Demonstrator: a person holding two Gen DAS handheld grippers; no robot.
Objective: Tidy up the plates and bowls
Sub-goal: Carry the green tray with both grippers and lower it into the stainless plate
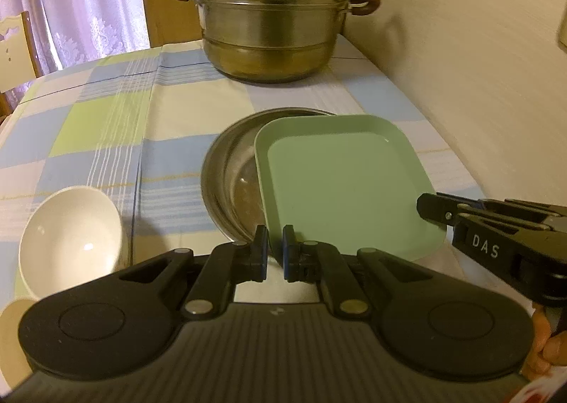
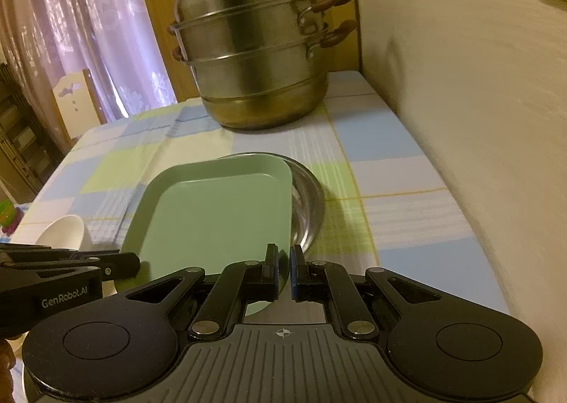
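On the checked tablecloth [image 1: 106, 140], against the wall at the far end, the biggest thing I saw was the tiered steel steamer pot [image 1: 269, 16], its brown handles sticking out to both sides and its domed lid showing only from my right camera. Nearer to me lay a round steel plate [image 1: 226, 176], flat on the cloth. Over its right part sat the square green plate [image 1: 340, 183], tilted a little, with its near edge towards my two tools. The white bowl [image 1: 71, 236] stood apart to the left of the steel plate, tipped on its side so that I looked into it.

My left gripper [image 1: 274, 250] had its jaws drawn in to a narrow slit, pinching the near left edge of the green plate. My right gripper [image 2: 283, 266] was likewise closed down, the plate's near right corner caught between its pads. From the left camera I saw the right tool's tip laid against the plate's right edge, and part of a hand [image 1: 545, 346] behind it
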